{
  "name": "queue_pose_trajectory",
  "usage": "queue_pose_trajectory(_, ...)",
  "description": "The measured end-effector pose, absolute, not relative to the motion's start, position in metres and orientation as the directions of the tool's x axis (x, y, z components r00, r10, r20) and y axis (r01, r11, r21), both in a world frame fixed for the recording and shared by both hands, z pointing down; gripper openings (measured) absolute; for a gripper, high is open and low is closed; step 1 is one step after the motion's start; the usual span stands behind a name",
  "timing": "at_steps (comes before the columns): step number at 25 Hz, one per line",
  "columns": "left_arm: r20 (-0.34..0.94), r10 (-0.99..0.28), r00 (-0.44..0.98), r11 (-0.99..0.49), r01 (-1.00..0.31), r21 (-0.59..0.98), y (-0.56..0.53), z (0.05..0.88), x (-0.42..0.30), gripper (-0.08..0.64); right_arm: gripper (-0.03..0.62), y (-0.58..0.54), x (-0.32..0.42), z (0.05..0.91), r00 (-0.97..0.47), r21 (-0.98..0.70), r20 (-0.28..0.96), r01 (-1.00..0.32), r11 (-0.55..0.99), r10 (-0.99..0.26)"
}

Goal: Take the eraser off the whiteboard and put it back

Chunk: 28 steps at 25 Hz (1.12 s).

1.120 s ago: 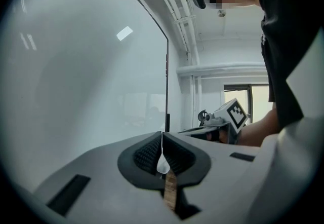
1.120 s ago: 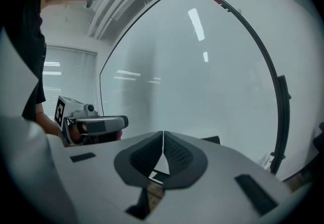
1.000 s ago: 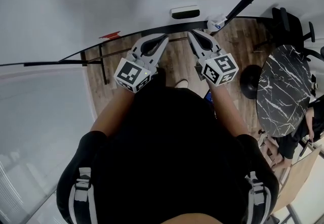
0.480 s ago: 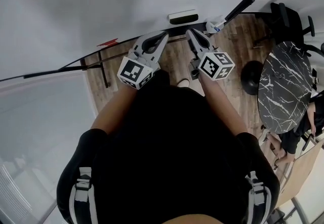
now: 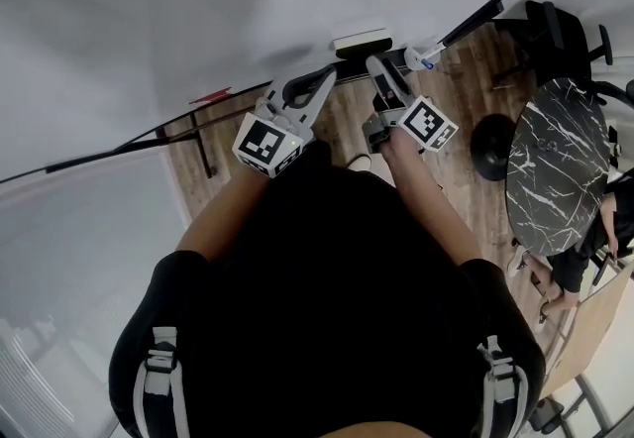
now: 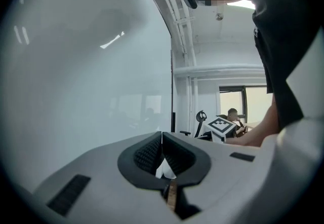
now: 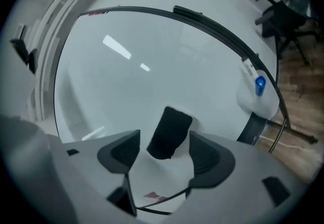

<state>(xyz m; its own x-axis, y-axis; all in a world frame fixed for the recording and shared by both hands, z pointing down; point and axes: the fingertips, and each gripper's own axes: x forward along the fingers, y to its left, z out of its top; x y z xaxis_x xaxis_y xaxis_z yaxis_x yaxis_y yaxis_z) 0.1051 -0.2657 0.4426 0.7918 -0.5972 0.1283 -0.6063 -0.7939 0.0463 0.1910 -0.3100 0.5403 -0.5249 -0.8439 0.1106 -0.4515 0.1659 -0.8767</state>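
Reach phase of removal, with eraser (image 7: 171, 124) on whiteboard (image 7: 152, 40) lined up ahead between spread, just-opened jaws of right hand-held gripper (image 7: 163, 140), apparently ungripped, and left hand-held gripper (image 6: 161, 142) pressed together on nothing; next, probably, short advance to bracket eraser, then closing and pulling off.
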Motion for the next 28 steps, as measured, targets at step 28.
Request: queue_pose_trajectory(28,0.123,-0.544,0.830,-0.831,-0.553,0.059,-0.285,0.444,0.078,0.005,0.233,-0.352,0.177,0.559,-0.372,-0.992,-0.081,-0.059,0.110,-0.925)
